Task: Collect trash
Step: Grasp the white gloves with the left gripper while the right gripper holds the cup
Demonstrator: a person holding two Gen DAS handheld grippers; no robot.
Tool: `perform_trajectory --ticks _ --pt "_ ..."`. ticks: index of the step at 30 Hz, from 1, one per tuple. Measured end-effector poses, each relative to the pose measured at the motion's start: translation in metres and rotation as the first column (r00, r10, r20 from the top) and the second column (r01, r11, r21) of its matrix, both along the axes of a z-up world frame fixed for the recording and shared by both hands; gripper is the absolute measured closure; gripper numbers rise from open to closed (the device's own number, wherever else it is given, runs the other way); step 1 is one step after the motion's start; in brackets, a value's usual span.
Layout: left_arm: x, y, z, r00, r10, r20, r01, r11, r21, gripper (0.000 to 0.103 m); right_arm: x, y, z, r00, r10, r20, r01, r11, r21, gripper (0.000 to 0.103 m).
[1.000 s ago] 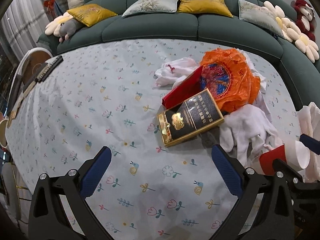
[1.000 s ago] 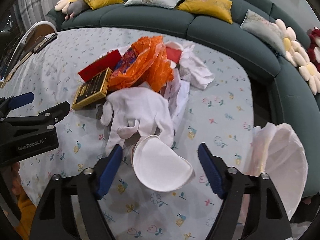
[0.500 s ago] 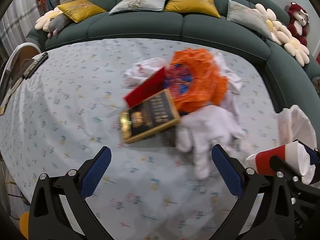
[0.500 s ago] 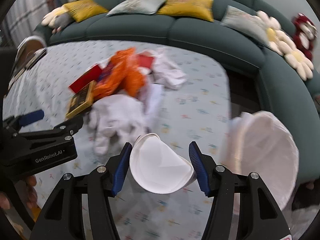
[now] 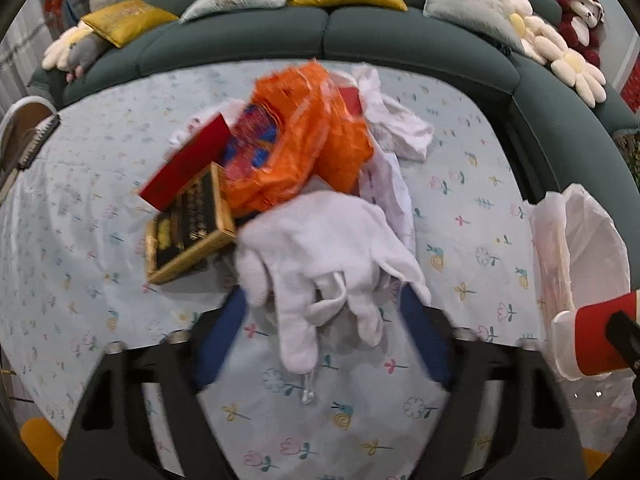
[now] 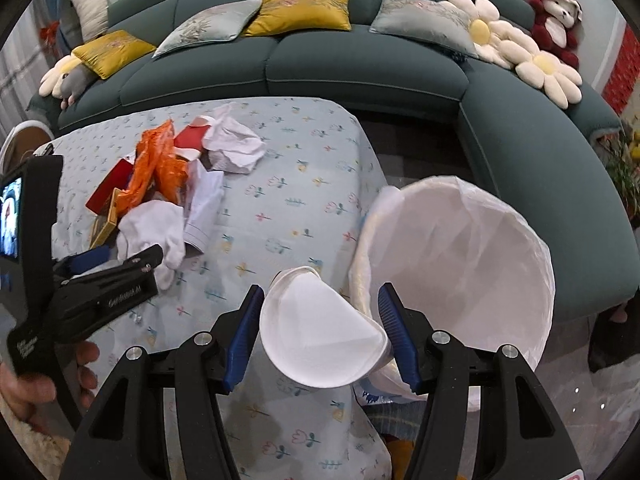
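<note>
Left spread over glove, right pinching cup by bin.
Left gripper [image 5: 322, 334] jaws apart, straddling white glove [image 5: 324, 248] at the trash pile's near edge on the table [image 5: 472, 184]. Right gripper [image 6: 322, 326] squeezes paper cup [image 6: 320, 340] beside the white-lined bin [image 6: 464, 264].

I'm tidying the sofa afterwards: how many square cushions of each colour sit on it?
Mustard-yellow square fabric cushions: 2
Silver-grey square fabric cushions: 2
Total: 4
</note>
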State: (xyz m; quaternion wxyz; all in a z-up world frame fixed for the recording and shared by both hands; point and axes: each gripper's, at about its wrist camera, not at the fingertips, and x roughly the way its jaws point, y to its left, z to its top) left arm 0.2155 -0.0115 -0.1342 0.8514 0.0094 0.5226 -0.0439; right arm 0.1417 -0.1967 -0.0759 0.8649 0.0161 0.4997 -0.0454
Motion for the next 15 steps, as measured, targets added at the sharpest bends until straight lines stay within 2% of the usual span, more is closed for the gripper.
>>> perform_trajectory --ticks 1,2,4,5,6,11,15 --pt "0.002 -0.001 -0.003 1.000 0.000 -0.010 0.000 1.000 -0.001 0.043 -0.001 -0.001 -0.001 1.000 -0.002 -0.001 0.002 1.000 0.002 0.046" --pt "0.004 -0.001 -0.005 1.000 0.001 -0.017 -0.001 1.000 -0.001 0.050 -0.002 -0.003 -0.003 1.000 -0.004 -0.003 0.004 1.000 0.005 0.046" --pt "0.006 -0.003 -0.010 0.999 -0.011 -0.033 0.011 1.000 0.003 0.070 -0.002 -0.004 -0.005 1.000 -0.005 -0.005 0.005 1.000 0.013 0.046" --pt "0.007 -0.004 -0.012 0.999 -0.019 -0.040 0.019 1.000 0.002 0.087 -0.002 -0.005 -0.006 1.000 -0.005 -0.005 0.005 1.000 0.017 0.046" --pt "0.007 -0.004 -0.012 0.999 -0.024 -0.046 0.024 1.000 0.003 0.093 -0.002 -0.005 -0.006 1.000 -0.005 -0.004 0.005 1.000 0.021 0.046" --pt "-0.004 -0.006 0.007 0.999 -0.036 0.015 0.035 0.999 0.018 0.098 -0.003 -0.004 0.001 1.000 -0.001 0.015 0.000 1.000 0.031 0.046" --pt "-0.016 -0.005 0.035 0.998 -0.043 0.056 0.044 0.999 -0.018 0.098 -0.007 -0.002 0.015 0.999 0.002 0.049 -0.004 0.999 0.034 0.046"
